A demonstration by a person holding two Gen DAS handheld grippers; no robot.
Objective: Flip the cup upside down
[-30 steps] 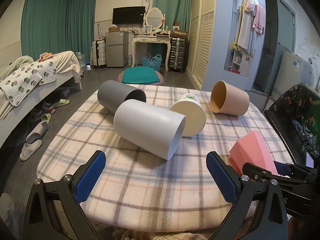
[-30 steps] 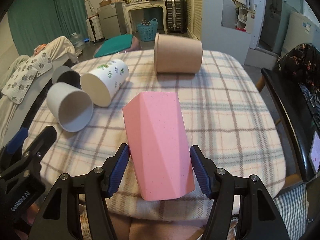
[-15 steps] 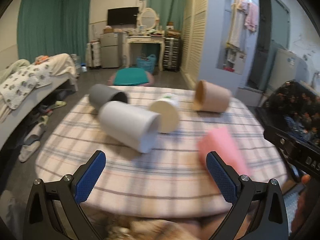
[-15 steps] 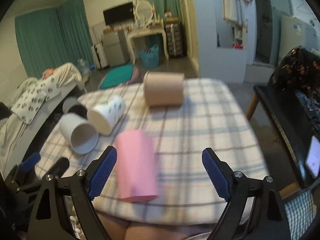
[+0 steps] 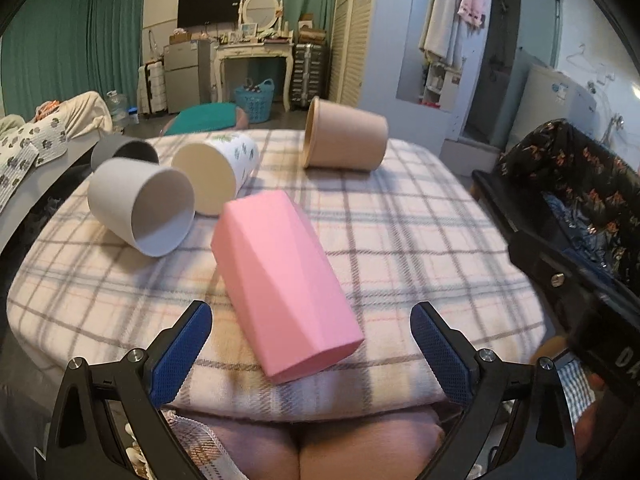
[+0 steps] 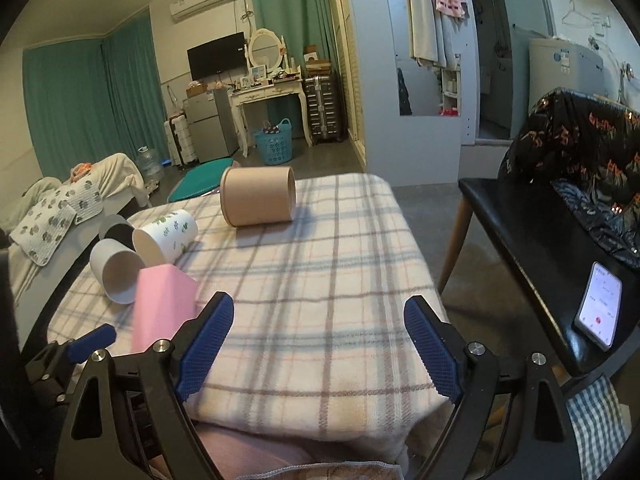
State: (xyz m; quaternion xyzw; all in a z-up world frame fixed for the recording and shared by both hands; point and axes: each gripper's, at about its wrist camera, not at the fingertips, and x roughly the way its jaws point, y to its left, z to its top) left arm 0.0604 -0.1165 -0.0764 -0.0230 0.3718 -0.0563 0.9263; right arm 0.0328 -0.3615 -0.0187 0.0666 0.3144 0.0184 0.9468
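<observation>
A pink faceted cup (image 5: 280, 284) stands on the plaid-covered table near its front edge, closed end up; it also shows in the right wrist view (image 6: 162, 304). My left gripper (image 5: 310, 344) is open and empty, its blue pads on either side of the cup's near end, not touching. My right gripper (image 6: 318, 338) is open and empty, pulled back to the right of the pink cup. A light grey cup (image 5: 140, 206), a white leaf-print cup (image 5: 218, 172), a dark grey cup (image 5: 120, 152) and a tan cup (image 5: 344, 140) lie on their sides.
The plaid cloth (image 5: 400, 232) covers the table. A black chair (image 6: 520, 232) with a phone (image 6: 598, 306) on it stands to the right. A bed (image 6: 60, 216) lies to the left. My right gripper's body (image 5: 580, 292) shows at the right in the left wrist view.
My right gripper has let go of the pink cup, opened and drawn back to the right. My left gripper has swung right so the pink cup sits between its pads.
</observation>
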